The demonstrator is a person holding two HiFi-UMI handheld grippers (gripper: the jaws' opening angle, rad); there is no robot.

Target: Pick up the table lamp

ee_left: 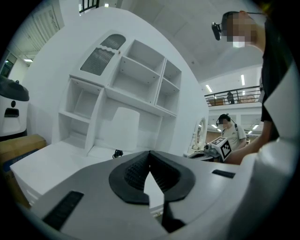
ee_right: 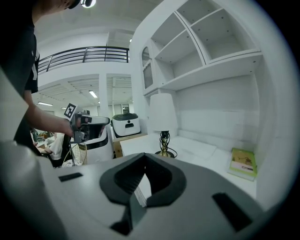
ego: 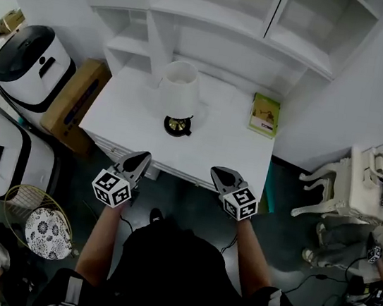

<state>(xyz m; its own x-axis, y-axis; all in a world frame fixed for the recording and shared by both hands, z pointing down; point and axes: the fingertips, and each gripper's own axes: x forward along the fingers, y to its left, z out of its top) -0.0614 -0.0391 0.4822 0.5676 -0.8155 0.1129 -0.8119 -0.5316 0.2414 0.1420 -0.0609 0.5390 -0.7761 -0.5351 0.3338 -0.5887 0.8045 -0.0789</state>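
Note:
The table lamp [ego: 178, 91] has a white shade and a dark round base with a brass stem, and it stands at the back middle of the white table [ego: 227, 154]. Both grippers hover over the table's front edge, well short of the lamp. My left gripper [ego: 141, 155] is at the front left and my right gripper [ego: 218, 172] at the front right. Each has its jaws together with nothing between them. In the left gripper view the lamp [ee_left: 121, 124] stands beyond the shut gripper [ee_left: 150, 153]. In the right gripper view the lamp [ee_right: 162, 117] is ahead, slightly right of the shut gripper [ee_right: 144, 156].
A green book [ego: 264, 115] lies at the table's back right corner. A white shelf unit [ego: 220, 10] rises behind the table. A cardboard box [ego: 75, 96] and white appliances [ego: 26, 63] stand at the left. A white ornate chair [ego: 347, 183] stands at the right.

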